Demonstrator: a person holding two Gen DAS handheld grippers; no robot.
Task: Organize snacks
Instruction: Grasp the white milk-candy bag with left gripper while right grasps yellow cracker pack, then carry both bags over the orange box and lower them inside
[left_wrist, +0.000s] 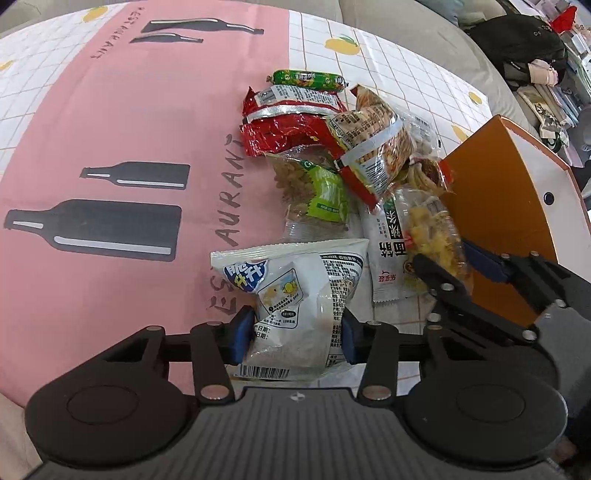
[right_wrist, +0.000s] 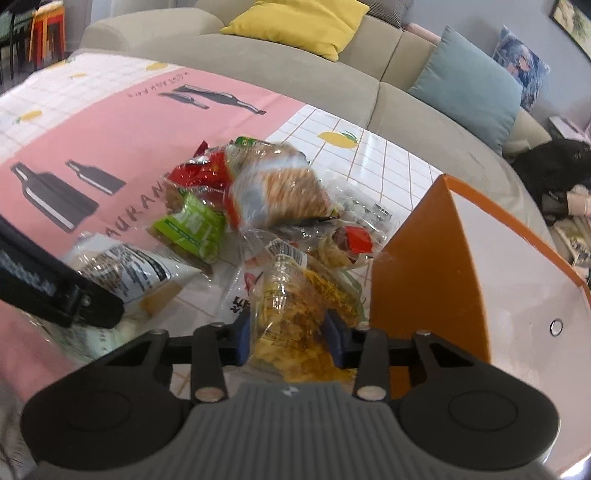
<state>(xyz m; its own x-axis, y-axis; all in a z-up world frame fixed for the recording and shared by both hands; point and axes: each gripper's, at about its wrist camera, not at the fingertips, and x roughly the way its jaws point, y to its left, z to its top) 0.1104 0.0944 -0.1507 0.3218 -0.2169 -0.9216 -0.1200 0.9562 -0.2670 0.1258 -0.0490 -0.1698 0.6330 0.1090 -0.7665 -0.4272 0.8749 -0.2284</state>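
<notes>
My left gripper (left_wrist: 297, 330) is shut on a white snack packet (left_wrist: 291, 295) at the near end of a snack pile; the packet also shows in the right wrist view (right_wrist: 125, 269). My right gripper (right_wrist: 290, 332) is shut on a clear bag of yellow chips (right_wrist: 295, 317), also seen in the left wrist view (left_wrist: 439, 236), beside the orange box (right_wrist: 424, 266). The pile holds a red packet (left_wrist: 288, 129), a green-labelled bag (left_wrist: 325, 192), a cracker bag (left_wrist: 373, 147), a white noodle packet (left_wrist: 388, 251) and a green sausage stick (left_wrist: 306, 79).
The orange box with a white inside (left_wrist: 517, 177) stands at the right of the pile. The table has a pink and white checked cloth (left_wrist: 110, 110). A grey sofa (right_wrist: 295, 85) with yellow (right_wrist: 299, 22) and blue cushions (right_wrist: 469, 88) lies beyond.
</notes>
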